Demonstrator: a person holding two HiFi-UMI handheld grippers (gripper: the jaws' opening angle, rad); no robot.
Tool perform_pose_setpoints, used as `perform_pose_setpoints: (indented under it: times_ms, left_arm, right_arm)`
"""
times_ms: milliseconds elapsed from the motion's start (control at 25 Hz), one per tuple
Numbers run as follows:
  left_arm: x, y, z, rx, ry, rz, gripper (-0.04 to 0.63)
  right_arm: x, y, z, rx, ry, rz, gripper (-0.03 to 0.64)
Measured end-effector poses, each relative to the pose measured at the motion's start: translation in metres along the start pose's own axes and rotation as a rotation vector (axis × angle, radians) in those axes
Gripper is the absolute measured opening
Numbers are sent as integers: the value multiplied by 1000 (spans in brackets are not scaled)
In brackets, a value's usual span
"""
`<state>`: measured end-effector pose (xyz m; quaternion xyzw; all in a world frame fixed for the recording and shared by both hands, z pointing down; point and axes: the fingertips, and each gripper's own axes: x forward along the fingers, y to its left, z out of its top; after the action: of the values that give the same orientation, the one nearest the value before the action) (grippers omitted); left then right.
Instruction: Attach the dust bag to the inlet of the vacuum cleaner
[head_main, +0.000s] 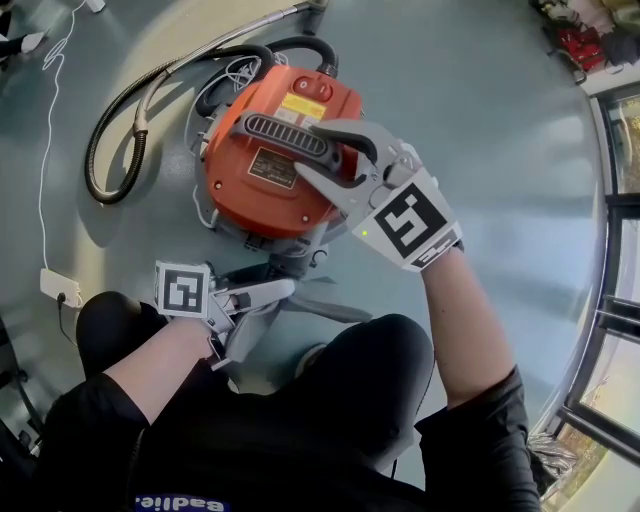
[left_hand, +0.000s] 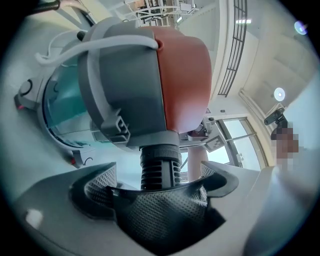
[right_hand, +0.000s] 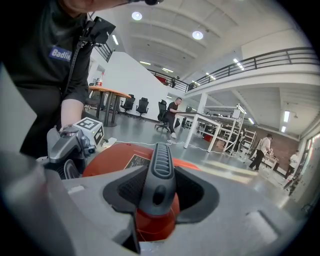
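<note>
**Left jaws straddle the ribbed collar while the right pins the handle**

The left gripper has its jaws wide apart on either side of a black ribbed plastic collar, and the pads do not appear to press on it. A dark dotted-mesh sheet bows across the gap. I cannot tell whether it is dust-bag fabric or jaw lining. The collar sits under the grey band of the round orange vacuum cleaner, so it is probably the inlet. A flat grey shape on the floor just beside this gripper may be the bag.

The right gripper is clamped on the grey ribbed carry handle on top, holding the body steady.

To do this step well, keep the right grip firm. Hold the bag's mouth square to the collar and push straight along its axis without twisting.

Count: one vacuum, one handle, one collar, two grippers, one black corrugated hose and one white power strip.
</note>
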<state>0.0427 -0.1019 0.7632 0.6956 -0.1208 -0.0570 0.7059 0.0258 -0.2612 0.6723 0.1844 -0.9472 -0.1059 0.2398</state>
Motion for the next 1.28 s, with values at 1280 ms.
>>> perform_pose_setpoints:
  times_ms: [1280]
  left_arm:
    - [-1, 5, 13, 156, -93, 23, 570]
  right_arm:
    - [2, 1, -1, -24, 32, -37, 144]
